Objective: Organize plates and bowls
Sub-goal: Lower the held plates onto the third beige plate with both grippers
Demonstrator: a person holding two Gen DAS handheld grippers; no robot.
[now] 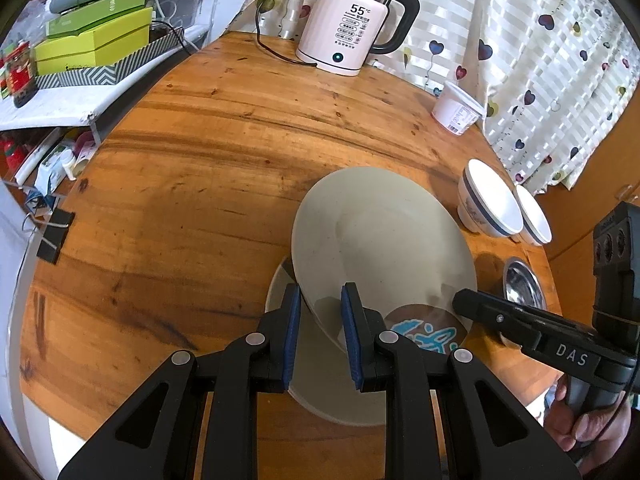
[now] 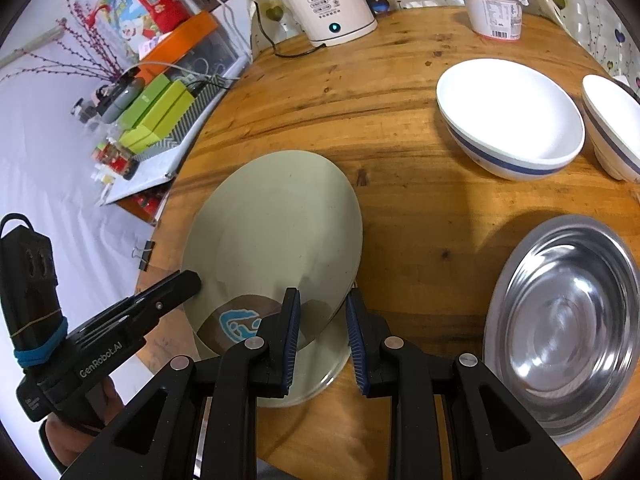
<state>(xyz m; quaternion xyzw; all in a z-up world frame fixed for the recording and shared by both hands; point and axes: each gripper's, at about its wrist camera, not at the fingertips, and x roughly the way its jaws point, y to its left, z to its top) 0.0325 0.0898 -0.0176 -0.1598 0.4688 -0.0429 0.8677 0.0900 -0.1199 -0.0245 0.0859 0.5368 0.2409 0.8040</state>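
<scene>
A pale green plate (image 1: pixel 384 236) with a brown and blue mark is tilted, its near side raised above a second pale plate (image 1: pixel 320 376) lying flat on the round wooden table. My left gripper (image 1: pixel 320 332) straddles the tilted plate's left rim, jaws apart. My right gripper (image 2: pixel 322 336) straddles its right rim (image 2: pixel 344 280), jaws apart. The tilted plate (image 2: pixel 276 232) and the lower plate (image 2: pixel 320 372) also show in the right wrist view. Two white bowls with blue bands (image 2: pixel 508 120) (image 2: pixel 612 124) and a steel dish (image 2: pixel 568 324) stand to the right.
A pink electric kettle (image 1: pixel 344 28) with its cord stands at the table's far edge, a white tub (image 1: pixel 458 108) beside it. A cluttered shelf with green boxes (image 1: pixel 96 40) lies to the left. A curtain hangs behind the table (image 1: pixel 200 184).
</scene>
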